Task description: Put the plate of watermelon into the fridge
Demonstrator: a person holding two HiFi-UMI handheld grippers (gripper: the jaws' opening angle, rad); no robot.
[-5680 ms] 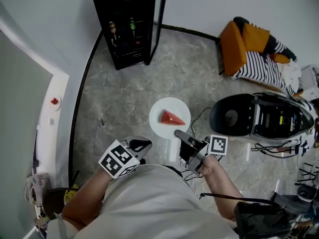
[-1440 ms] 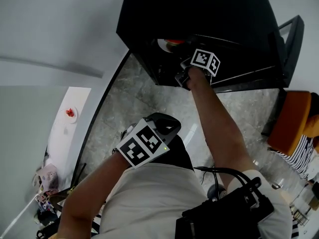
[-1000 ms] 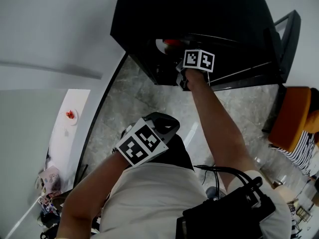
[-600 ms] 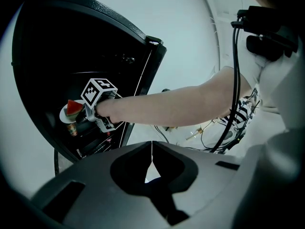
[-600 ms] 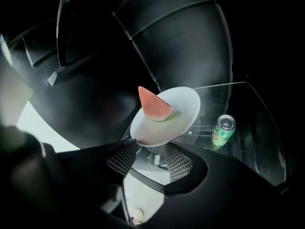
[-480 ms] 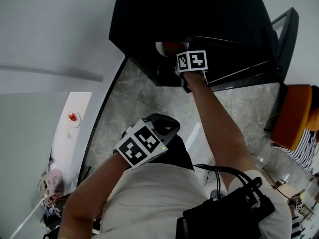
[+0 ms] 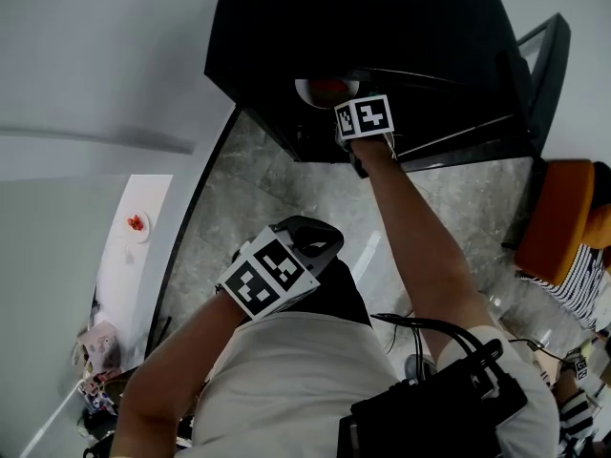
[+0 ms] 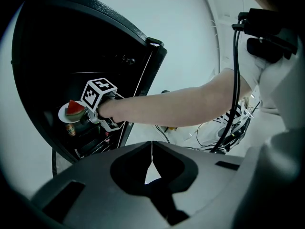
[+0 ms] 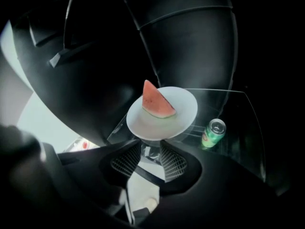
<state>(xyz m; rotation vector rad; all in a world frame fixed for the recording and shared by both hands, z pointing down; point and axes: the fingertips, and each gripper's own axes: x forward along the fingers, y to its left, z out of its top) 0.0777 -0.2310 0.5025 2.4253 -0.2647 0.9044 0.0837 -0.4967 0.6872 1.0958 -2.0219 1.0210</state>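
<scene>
Plate (image 9: 183, 112) of watermelon (image 9: 157, 104) rests on fridge shelf (image 9: 238, 109) beside green can (image 9: 213, 132), right tool (image 9: 150, 147) behind it, empty jaws closing.

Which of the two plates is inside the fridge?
The plate holding the watermelon wedge, at the glass shelf; the other plate sits outside on a white ledge.

A green can (image 9: 212, 132) stood upright. An orange cushion (image 7: 554, 218) lay beside striped fabric (image 7: 580, 289), and a small dish (image 7: 136, 223) of something red sat on a white ledge (image 7: 119, 267).
</scene>
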